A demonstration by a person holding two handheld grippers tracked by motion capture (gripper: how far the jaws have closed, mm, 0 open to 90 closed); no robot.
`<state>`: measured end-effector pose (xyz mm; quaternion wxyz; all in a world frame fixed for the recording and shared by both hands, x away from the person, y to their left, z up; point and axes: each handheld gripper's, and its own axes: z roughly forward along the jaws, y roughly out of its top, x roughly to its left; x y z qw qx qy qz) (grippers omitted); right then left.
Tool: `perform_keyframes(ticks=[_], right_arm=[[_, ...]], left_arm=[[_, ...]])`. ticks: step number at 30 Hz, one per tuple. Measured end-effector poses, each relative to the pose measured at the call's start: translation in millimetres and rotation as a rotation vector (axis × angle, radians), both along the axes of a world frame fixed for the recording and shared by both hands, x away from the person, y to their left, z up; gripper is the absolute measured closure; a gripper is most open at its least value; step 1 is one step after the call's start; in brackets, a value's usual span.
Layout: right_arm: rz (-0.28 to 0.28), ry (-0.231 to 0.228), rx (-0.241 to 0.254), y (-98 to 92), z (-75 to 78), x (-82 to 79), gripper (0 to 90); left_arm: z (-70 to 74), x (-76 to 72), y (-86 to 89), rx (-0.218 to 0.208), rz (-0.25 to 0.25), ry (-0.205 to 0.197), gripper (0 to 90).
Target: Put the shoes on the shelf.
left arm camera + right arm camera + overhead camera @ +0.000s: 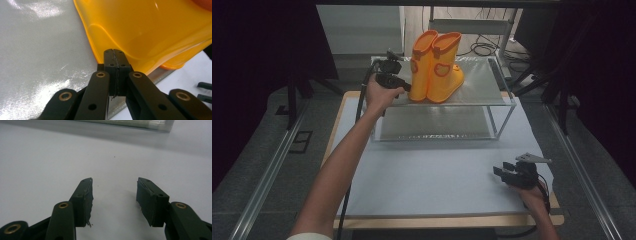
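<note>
Pair of orange rubber boots (436, 67), darker orange trim at the cuffs and side patches, standing upright side by side on the top tier of a two-level metal rack (504, 101), upper centre of the high view, toes toward the right of the frame. Rack set at the far end of a pale table (437, 175). Left gripper (406, 87), upper left of centre, held at the rack's top tier just beside the nearer boot's heel; in the left gripper view its jaws are pressed fully together with nothing between them, tips (114, 58) at the boot's orange sole edge (140, 32) over the shelf's silver surface (42, 50). Right gripper (501, 169), lower right of the high view, low over the bare table, well apart from the rack; jaws spread wide and empty in the right gripper view (114, 195).
</note>
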<state>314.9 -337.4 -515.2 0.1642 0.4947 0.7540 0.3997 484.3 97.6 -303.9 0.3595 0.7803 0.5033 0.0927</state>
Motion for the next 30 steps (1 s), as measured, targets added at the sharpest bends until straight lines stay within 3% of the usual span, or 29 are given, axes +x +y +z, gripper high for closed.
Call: perform_keyframes(ticks=[4, 12, 17, 23, 25, 30], right_arm=[[0.005, 0.001, -0.001, 1.4, 0.2, -0.1, 47.4], [0.004, -0.007, 0.002, 0.8, 0.3, -0.2, 47.5], [-0.001, -0.005, 0.003, -0.4, 0.0, -0.2, 47.4], [-0.007, -0.006, -0.001, -1.9, 0.0, -0.2, 47.5], [-0.009, -0.006, 0.002, -1.6, -0.4, 0.0, 47.6], [-0.008, -0.003, 0.001, -0.3, -0.4, 0.1, 48.1]], left_arm=[[4.2, -1.7, -0.7, -0.035, -0.006, -0.004, 89.7], [4.1, -2.6, 5.9, -0.01, -0.006, -0.013, 86.5], [-3.8, -3.0, 8.1, 0.047, 0.006, 0.019, 83.5], [-6.8, -3.2, 2.3, 0.003, 0.006, 0.026, 88.1], [-6.6, -4.0, -1.9, 0.014, 0.005, 0.012, 89.5], [-5.7, -4.2, -6.4, -0.017, -0.011, 0.018, 89.6]])
